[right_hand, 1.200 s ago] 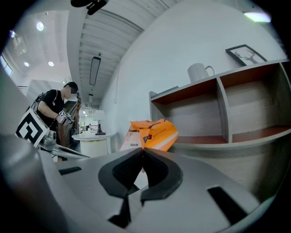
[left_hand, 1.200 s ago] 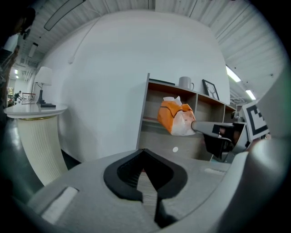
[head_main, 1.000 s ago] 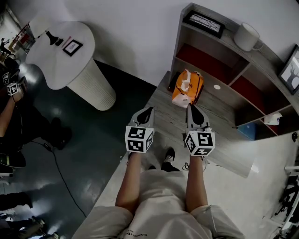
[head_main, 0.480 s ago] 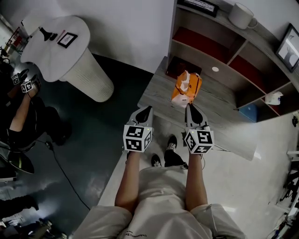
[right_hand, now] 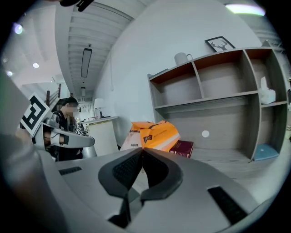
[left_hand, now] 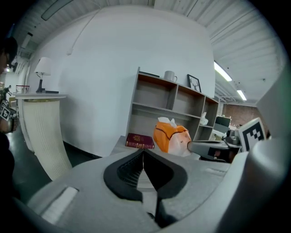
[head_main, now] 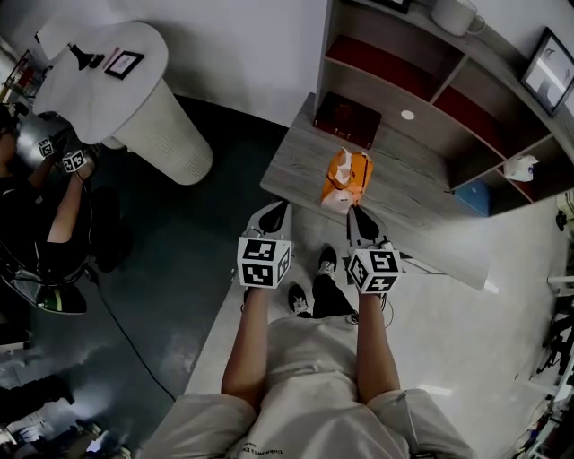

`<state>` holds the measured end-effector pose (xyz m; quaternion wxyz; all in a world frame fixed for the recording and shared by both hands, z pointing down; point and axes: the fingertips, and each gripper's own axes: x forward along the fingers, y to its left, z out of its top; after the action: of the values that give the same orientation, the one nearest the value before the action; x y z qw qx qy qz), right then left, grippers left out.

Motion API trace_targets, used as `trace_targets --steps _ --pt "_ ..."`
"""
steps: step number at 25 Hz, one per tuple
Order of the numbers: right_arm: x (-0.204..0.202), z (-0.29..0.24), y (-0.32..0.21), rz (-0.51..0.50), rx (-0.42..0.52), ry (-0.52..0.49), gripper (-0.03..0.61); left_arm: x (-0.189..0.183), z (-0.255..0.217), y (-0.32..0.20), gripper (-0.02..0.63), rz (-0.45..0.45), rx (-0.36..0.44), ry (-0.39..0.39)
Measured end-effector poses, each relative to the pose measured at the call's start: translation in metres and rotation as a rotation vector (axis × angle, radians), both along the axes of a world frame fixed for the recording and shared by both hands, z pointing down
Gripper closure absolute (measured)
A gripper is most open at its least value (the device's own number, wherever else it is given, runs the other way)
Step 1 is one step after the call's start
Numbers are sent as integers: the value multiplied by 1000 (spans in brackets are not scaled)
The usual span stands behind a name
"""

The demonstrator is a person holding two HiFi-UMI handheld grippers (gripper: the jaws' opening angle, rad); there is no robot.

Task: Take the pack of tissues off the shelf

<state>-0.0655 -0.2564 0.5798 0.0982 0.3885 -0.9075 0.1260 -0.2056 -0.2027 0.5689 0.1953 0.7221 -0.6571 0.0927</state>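
Observation:
The orange tissue pack [head_main: 343, 175] hangs just in front of the grey shelf unit [head_main: 395, 99], over its low base board. My right gripper [head_main: 355, 213] is shut on the pack's near edge; in the right gripper view the pack [right_hand: 154, 133] sits right at the closed jaw tips [right_hand: 142, 150]. The left gripper view shows the pack [left_hand: 170, 136] with the right gripper's tip [left_hand: 207, 147] against its side. My left gripper [head_main: 281, 210] is shut and empty, level with the right one and to the left of the pack, pointing towards the shelf [left_hand: 143, 152].
A dark red book [head_main: 346, 118] lies on the base board behind the pack. The shelf holds a white mug [head_main: 453, 13], a framed picture [head_main: 549, 72], a white object [head_main: 520, 168] and a blue item [head_main: 473, 195]. A white pedestal table [head_main: 134, 99] stands left; a person [head_main: 54, 206] sits beyond it.
The pack has come away from the shelf with my right gripper, uncovering the red book behind it. Both grippers and the view have drawn back from the shelf.

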Motion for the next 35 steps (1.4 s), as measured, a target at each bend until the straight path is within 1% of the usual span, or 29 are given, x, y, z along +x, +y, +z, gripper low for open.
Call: trace_targets --steps 4,9,14,19,23,29,35 --pt "3 8 14 -26 1 37 560 11 11 11 603 11 -18 -41" --pt "11 14 28 -43 -7 64 560 22 18 23 604 2 -17 -31" --pt "23 12 26 -41 -2 66 560 32 15 23 603 10 -11 -72" --pt "24 12 24 -55 -1 68 560 36 8 19 603 18 6 -88" --pt "29 15 20 -51 -3 64 560 48 16 14 603 62 -7 -116" --pt "38 15 13 -20 -21 49 560 64 22 5 604 122 -31 -111" --pt "51 19 6 0 -27 38 560 83 24 -6 604 159 -22 -85"
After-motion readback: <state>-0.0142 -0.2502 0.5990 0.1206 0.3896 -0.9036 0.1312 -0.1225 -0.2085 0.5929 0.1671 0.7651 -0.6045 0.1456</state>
